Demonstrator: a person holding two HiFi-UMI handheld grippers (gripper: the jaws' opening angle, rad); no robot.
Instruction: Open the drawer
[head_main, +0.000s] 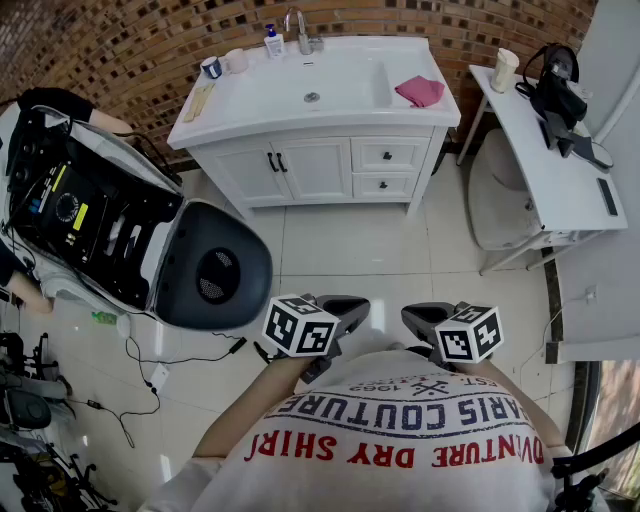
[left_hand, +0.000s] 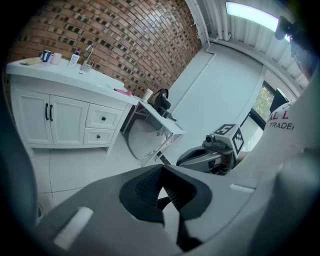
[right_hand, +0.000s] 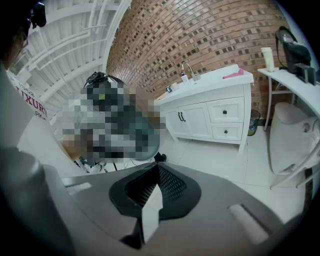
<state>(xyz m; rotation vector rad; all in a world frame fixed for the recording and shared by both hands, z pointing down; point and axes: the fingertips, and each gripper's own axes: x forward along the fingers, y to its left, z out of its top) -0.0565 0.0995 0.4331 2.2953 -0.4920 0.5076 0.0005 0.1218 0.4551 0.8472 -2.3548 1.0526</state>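
You are holding the left gripper (head_main: 345, 302) and the right gripper (head_main: 425, 310) side by side close against your chest. Both are tilting down toward the tiled floor (head_main: 340, 250), and each is keeping its jaws pressed together on nothing. Two drawers, the upper drawer (head_main: 390, 154) and the lower drawer (head_main: 385, 185), are sitting closed. They are stacked at the right of the white vanity (head_main: 300, 125), beside two cabinet doors (head_main: 300, 168), well apart from both grippers across the floor.
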